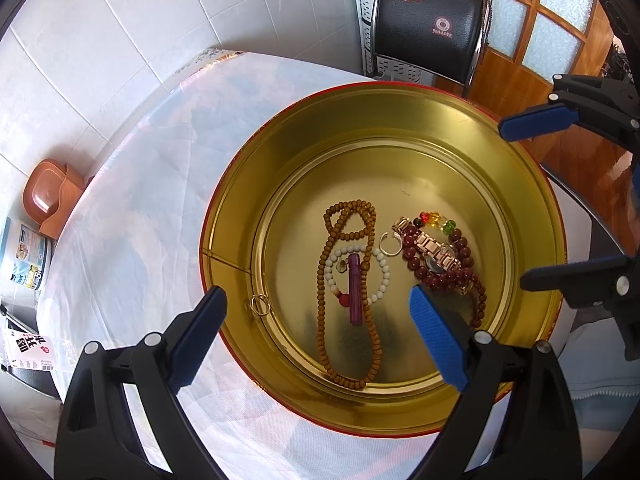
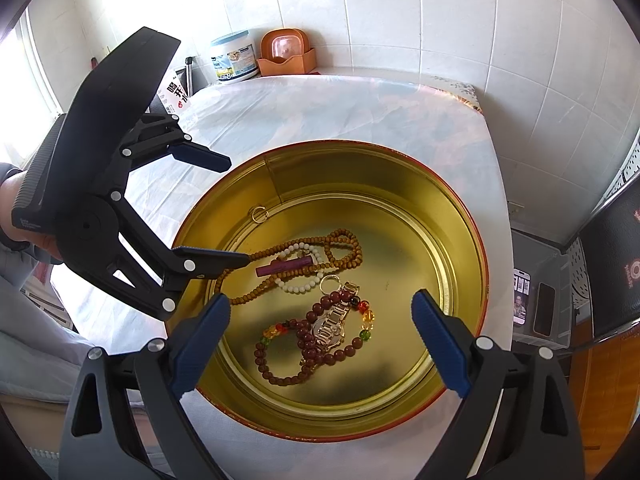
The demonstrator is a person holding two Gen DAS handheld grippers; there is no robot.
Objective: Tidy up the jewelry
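Claws (image 1: 320,332) agape over round gilt tin (image 1: 532,184)

bright window daylight, glare on the gold tin (image 2: 468,240), fisheye-warped edges.

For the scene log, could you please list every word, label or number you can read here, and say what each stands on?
"喝开水": bold black characters on the white package at the table's far edge; its small print is too small to read.
Round red logos on the black chair back: lettering blurred.
Label on the white tub: print too small.
Gold tin and jewelry: no text visible.
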